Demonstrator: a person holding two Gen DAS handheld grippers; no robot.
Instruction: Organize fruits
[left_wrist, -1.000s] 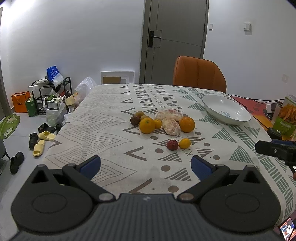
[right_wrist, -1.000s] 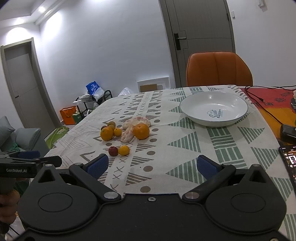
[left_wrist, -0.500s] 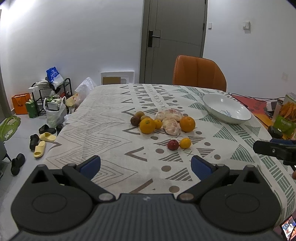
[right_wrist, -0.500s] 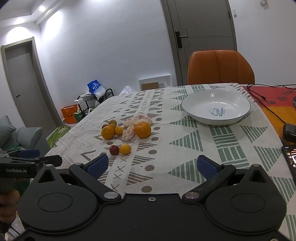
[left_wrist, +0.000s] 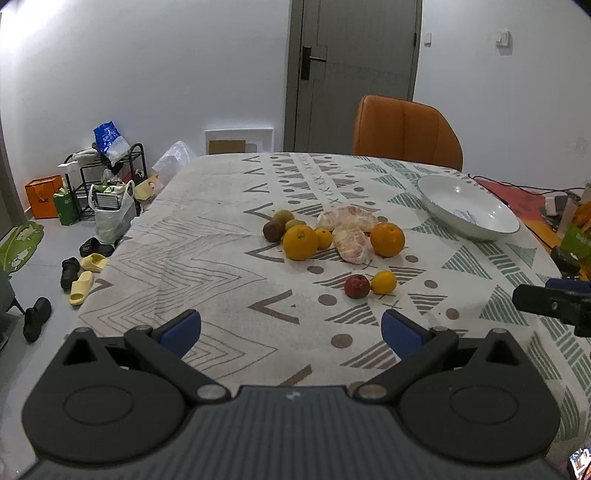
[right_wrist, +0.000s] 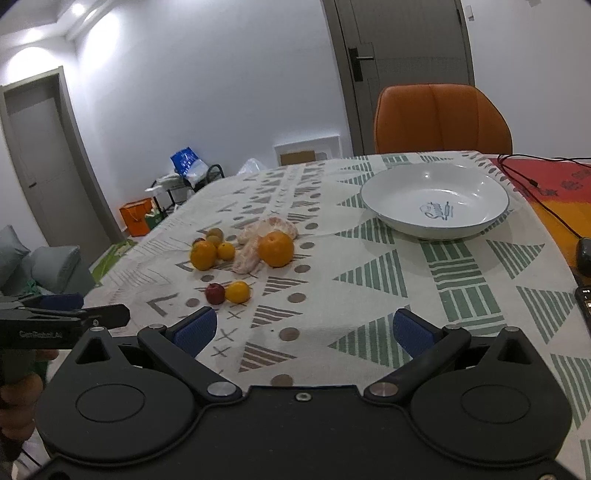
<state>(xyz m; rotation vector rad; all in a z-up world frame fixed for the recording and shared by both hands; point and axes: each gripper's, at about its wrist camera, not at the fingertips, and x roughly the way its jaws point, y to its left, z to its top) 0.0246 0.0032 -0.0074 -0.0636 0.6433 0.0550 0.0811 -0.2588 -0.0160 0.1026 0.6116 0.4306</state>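
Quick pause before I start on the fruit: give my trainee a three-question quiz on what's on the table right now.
1. True or false: the bowl already holds fruit.
2. Which fruit touches the small red fruit? A) a peeled segment B) the small yellow fruit C) the big orange
3. Fill in: both the left tool and the right tool are ____ and hold nothing.

Key: 1 false, the bowl is empty. 2 B, the two sit side by side, apart from the main cluster. 3 open.
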